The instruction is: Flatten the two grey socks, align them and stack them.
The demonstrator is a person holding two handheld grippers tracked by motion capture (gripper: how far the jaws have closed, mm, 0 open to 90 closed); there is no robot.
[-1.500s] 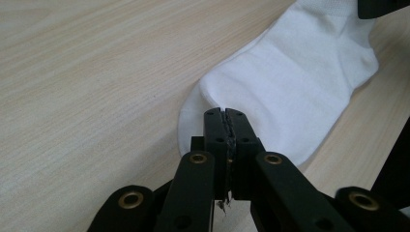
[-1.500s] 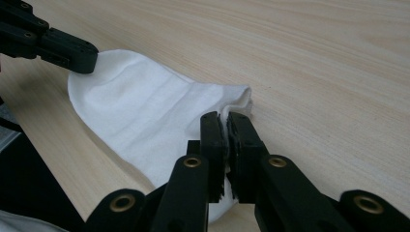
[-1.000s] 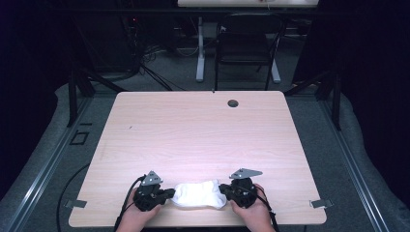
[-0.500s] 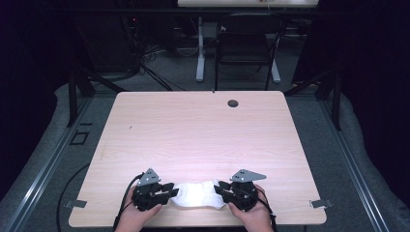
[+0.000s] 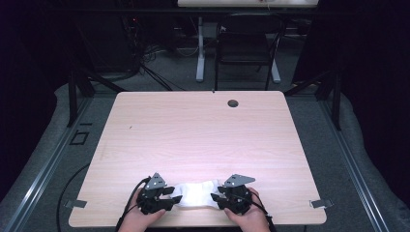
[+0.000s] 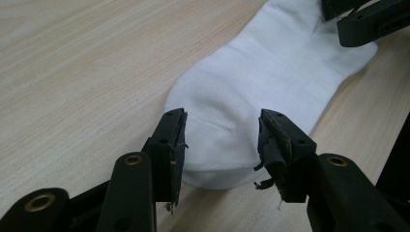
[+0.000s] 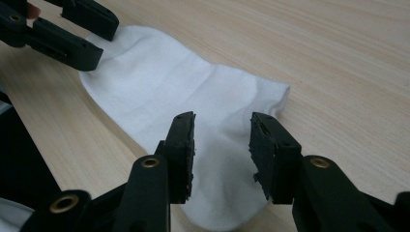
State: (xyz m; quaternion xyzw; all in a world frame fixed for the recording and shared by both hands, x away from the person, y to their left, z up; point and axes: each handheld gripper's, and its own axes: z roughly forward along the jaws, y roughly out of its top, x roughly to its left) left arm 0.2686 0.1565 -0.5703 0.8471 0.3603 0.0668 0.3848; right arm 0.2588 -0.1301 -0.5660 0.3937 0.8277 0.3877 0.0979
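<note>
A white sock (image 5: pixel 196 194) lies flat on the wooden table (image 5: pixel 203 135), close to its front edge. My left gripper (image 5: pixel 174 198) is at the sock's left end, jaws open and straddling the rounded end of the sock (image 6: pixel 251 82). My right gripper (image 5: pixel 215 197) is at the other end, also open, with the sock (image 7: pixel 183 92) showing through the gap. In the left gripper view my left gripper (image 6: pixel 221 140) holds nothing, and the right gripper (image 6: pixel 367 19) shows at the top right. In the right gripper view my right gripper (image 7: pixel 222 140) holds nothing, and the left gripper (image 7: pixel 63 29) shows at the top left.
A small dark round grommet (image 5: pixel 233 103) sits near the table's far edge. A dark chair (image 5: pixel 244 48) and a white desk leg (image 5: pixel 200 53) stand on the floor beyond the table. Metal clips (image 5: pixel 320 203) are fixed at the front corners.
The sock looks flatter and narrower than a second ago. Both grippers have dropped slightly toward the table's front edge and stand a little closer together.
</note>
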